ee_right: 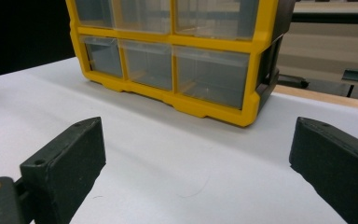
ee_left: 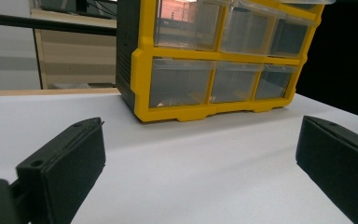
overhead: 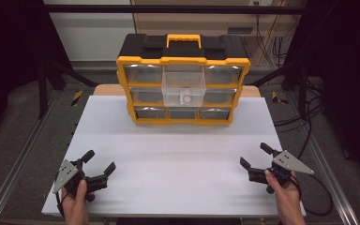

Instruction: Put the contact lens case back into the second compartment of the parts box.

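Observation:
A yellow and black drawer organiser stands upright at the far middle of the white table. Its clear top-middle drawer is pulled out toward me, and a small white object lies inside it. My left gripper rests near the table's front left corner, open, nothing between its jaws. My right gripper rests near the front right corner, also open and holding nothing. The left gripper view has the organiser ahead beyond open jaws. In the right gripper view the organiser stands ahead too.
Black frame bars and cables stand around the table on the grey floor. A wooden board edge shows behind the white tabletop. A broad stretch of bare white surface lies between the grippers and the organiser.

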